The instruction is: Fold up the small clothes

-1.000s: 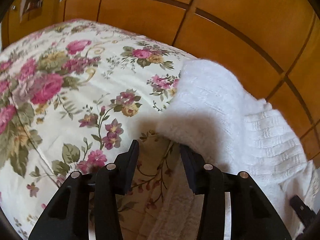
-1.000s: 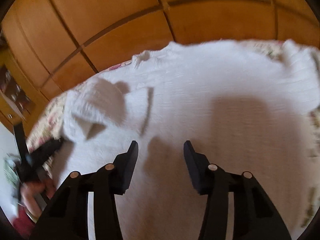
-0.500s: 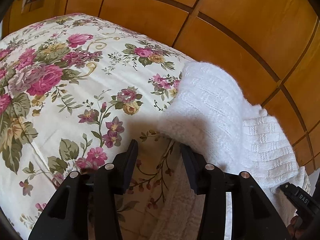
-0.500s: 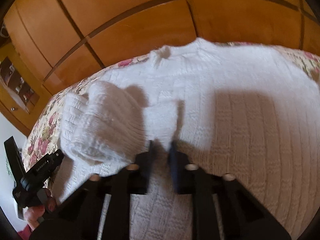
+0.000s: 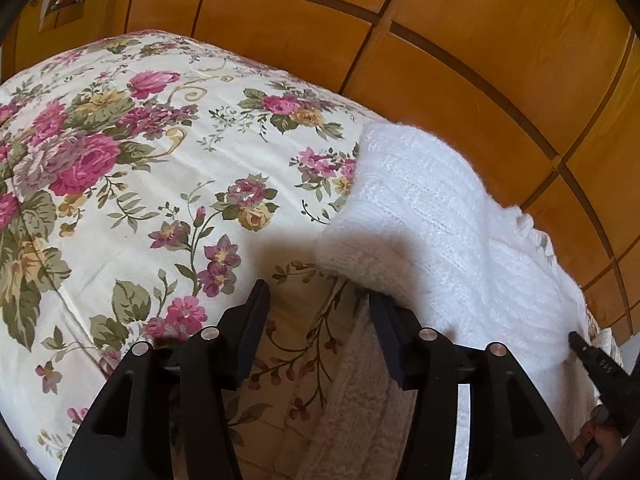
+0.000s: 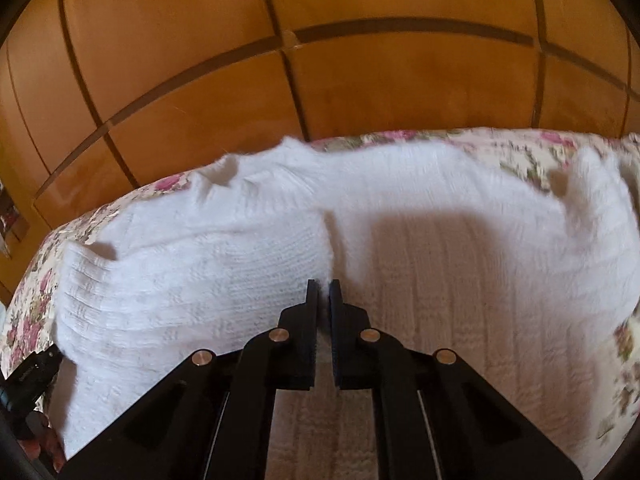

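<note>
Right hand-held gripper (image 6: 324, 286) has snapped nearly shut since a second ago, when its jaws stood wide apart over the sweater (image 6: 440, 248). Now they pinch a ridge of white knit right at the tips, at the edge of the folded-over sleeve (image 6: 192, 276), which lies left of the jaws across the sweater's body. That sleeve has spread wider and flatter than half a second back, its ribbed cuff (image 6: 80, 280) out at the far left.

Left hand-held gripper (image 5: 318, 304) stays wide open, holding nothing, hovering over the floral bedspread (image 5: 120, 168); its right finger (image 5: 390, 336) sits just at the sweater's (image 5: 432, 232) edge, much as before. The sweater lies ahead and to the right of it on the bed.

Whether that finger touches the knit, I cannot tell: shadow covers the spot. The right view is smeared with motion blur at the far right. The sweater's near part is hidden under both grippers' bodies.
</note>
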The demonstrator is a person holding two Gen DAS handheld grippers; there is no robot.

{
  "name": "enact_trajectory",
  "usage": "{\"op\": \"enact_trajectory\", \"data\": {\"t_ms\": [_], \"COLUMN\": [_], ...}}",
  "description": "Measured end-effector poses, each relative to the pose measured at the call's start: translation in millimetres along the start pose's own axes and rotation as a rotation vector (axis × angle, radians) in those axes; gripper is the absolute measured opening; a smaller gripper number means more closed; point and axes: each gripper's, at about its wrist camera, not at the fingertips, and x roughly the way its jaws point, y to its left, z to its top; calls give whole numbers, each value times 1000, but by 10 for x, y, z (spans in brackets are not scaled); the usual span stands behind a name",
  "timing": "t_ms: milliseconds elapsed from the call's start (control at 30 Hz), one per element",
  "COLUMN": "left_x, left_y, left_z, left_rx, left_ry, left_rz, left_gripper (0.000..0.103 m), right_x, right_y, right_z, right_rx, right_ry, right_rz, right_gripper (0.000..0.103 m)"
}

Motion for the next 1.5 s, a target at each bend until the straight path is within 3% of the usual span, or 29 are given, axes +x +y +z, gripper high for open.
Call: {"op": "enact_trajectory", "data": {"t_ms": [100, 167, 267, 400, 533, 633, 767, 867, 933, 1000, 1067, 1167, 1233, 1267, 1333, 1433, 1500], "left_x": [-149, -300, -403, -207, 212, 466, 478, 429, 409, 383, 428, 459, 458, 462, 468, 471, 480], "left_y": [86, 125, 86, -131, -383, -372, -303, -261, -266, -256, -275, -285, -287, -287, -263, -204, -228], "left_z": [15, 48, 163, 345, 446, 434, 387, 345, 322, 309, 342, 347, 347, 352, 381, 397, 388], "left_rx": [-59, -92, -105, -33, 101, 112, 102, 94, 98, 98, 89, 90, 92, 91, 71, 37, 54], "left_ry": [-34, -88, -127, -57, 32, 77, 44, 18, 7, -2, 7, 21, 22, 22, 25, 17, 16], "left_rz": [-37, -45, -2, 15, 80, 102, 70, 48, 55, 55, 50, 53, 61, 60, 46, 26, 43], "left_gripper": [54, 66, 67, 67, 67, 59, 53, 38, 36, 36, 36, 41, 47, 47, 48, 49, 49], "right_x": [-34, -64, -162, -262, -179, -154, -146, -172, -212, -300, -273, -186, -121, -90, -128, -348, -264], "right_y": [-2, -30, -145, -332, -477, -484, -509, -550, -615, -712, -783, -697, -548, -442, -328, -357, -404], "right_z": [-22, -33, -62, -84, -80, -79, -102, -120, -144, -183, -197, -116, -25, 25, 82, 147, 132], "right_rx": [-5, 7, 67, 168, 232, 239, 247, 267, 302, 355, 392, 349, 268, 212, 154, 156, 150], "right_ry": [-17, -32, -97, -142, -96, -84, -82, -92, -117, -162, -140, -74, -26, -3, -19, -141, -111], "right_rz": [-4, -1, -24, -55, -22, -9, 3, 37, 107, 148, 219, 241, 217, 184, 133, 19, -29], "right_gripper": [5, 5, 4, 3, 2, 2, 3, 12, 40, 48, 50, 42, 15, 10, 7, 3, 1]}}
